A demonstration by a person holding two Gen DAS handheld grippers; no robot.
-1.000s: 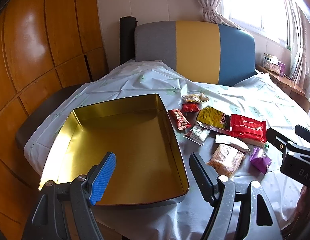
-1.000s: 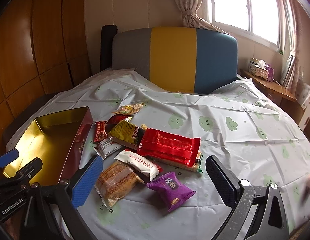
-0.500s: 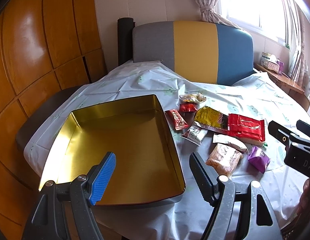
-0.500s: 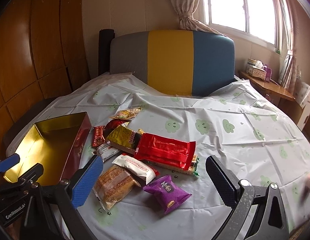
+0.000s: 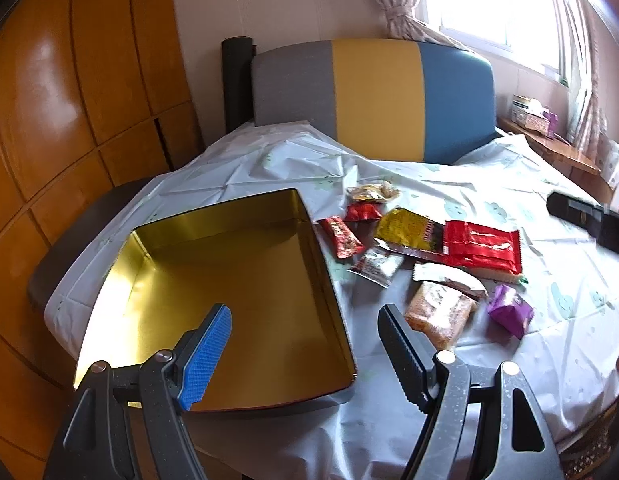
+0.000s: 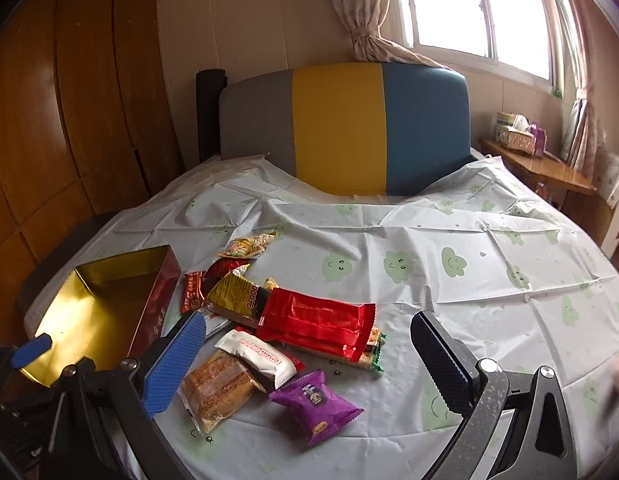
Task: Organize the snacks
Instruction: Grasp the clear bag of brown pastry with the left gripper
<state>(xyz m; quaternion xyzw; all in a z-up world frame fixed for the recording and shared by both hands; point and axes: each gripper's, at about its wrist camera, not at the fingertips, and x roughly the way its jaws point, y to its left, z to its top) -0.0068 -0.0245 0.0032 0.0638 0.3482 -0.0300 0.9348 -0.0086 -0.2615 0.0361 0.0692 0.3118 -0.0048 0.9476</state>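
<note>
Nearest, the purple packet (image 6: pixel 315 404) lies just ahead of the right gripper (image 6: pixel 305 364) — jaws wide, empty. Left gripper (image 5: pixel 305 344) — likewise agape, holding nothing — hangs over the tin (image 5: pixel 329 280).

Heap of wrapped snacks (image 6: pixel 293 332) just beside open, empty gold-lined tin (image 5: pixel 229 288).

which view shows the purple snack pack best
The right wrist view: the purple pack lies close and unblocked, its printed front facing the camera. The left wrist view shows it smaller, off to the right and crumpled-looking, print unreadable.
</note>
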